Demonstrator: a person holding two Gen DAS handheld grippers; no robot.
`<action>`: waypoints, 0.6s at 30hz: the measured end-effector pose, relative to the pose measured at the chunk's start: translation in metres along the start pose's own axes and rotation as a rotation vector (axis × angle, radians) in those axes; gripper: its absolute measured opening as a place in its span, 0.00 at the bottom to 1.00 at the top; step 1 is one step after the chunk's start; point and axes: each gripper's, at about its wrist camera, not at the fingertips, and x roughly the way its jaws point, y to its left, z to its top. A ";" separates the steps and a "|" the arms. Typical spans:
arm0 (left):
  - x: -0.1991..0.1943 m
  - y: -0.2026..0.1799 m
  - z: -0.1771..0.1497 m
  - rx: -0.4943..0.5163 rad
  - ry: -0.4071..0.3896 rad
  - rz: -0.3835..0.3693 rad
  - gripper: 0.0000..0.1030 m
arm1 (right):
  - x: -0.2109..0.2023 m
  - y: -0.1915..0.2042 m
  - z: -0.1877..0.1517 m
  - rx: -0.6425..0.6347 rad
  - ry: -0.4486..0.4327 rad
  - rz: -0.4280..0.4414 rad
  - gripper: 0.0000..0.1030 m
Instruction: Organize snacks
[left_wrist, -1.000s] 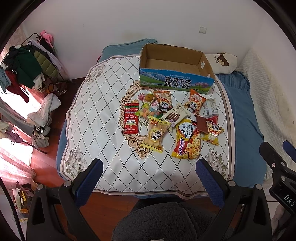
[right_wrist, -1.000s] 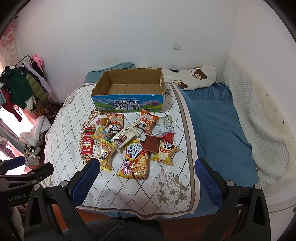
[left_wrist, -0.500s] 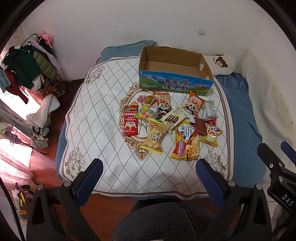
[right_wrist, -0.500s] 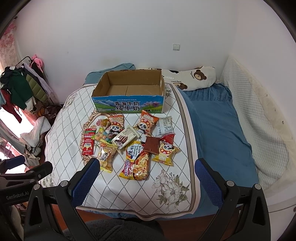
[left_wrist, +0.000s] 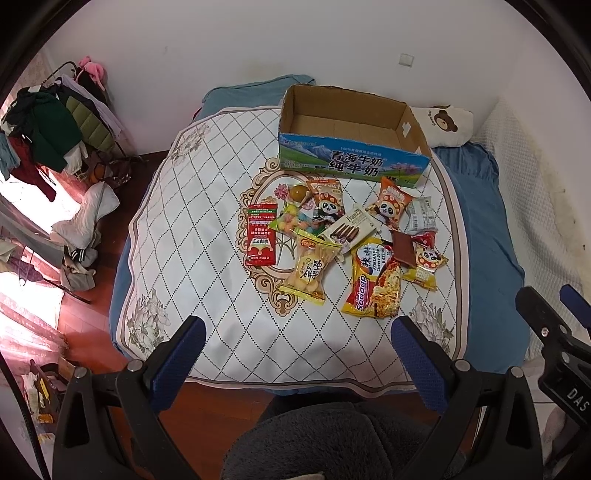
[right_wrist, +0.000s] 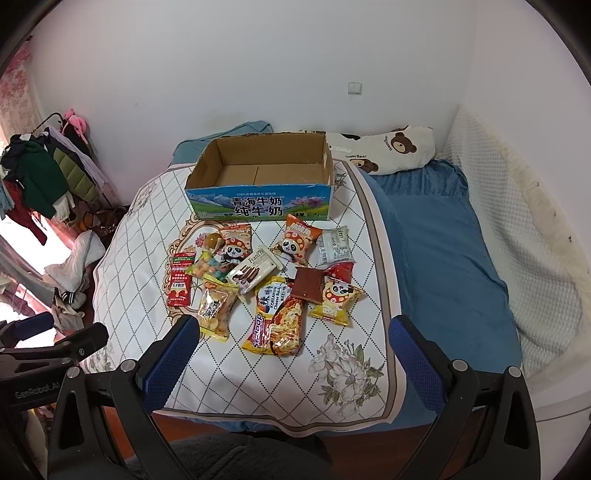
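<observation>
Snacks (left_wrist: 343, 247) are lying in a loose cluster on the quilted bed cover (left_wrist: 207, 229), just in front of the cardboard box (left_wrist: 351, 147), none of them inside it. Taking that box as the landmark and going by size: the bed cover is spreading out under and in front of it, over a blue sheet (right_wrist: 443, 236) that is showing to the box's right. The box is sitting open at the far end of the cover, its floor bare, with printed blue and green artwork facing the cameras. A bear-print pillow (right_wrist: 391, 147) is resting behind the box to its right. A rack of clothes (left_wrist: 48, 136) is standing well to the box's left, off the bed.

Among the packets, the yellow noodle pack (left_wrist: 373, 284) is lying farthest in front of the box, with a brown bar (left_wrist: 404, 249) overlapping its upper right corner. A yellow puff bag (left_wrist: 310, 269) is lying to its left, and a red sachet (left_wrist: 261, 236) is sitting at the cluster's left edge. Two panda bags (left_wrist: 327, 203) are lying nearest the box front.

Both tools are hovering over the near edge of the bed, well short of the snacks. The left gripper (left_wrist: 299, 354) is showing its blue pads spread wide with nothing between them. The right gripper (right_wrist: 291, 354) is likewise spread wide and gripping nothing.
</observation>
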 end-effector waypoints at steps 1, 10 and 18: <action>0.004 0.001 0.002 -0.001 -0.003 0.012 1.00 | 0.002 -0.001 -0.001 0.004 0.002 0.003 1.00; 0.085 0.006 0.034 0.087 0.005 0.167 1.00 | 0.091 -0.023 0.001 0.119 0.114 0.055 1.00; 0.223 -0.025 0.055 0.302 0.197 0.155 1.00 | 0.236 -0.041 -0.020 0.186 0.334 0.056 1.00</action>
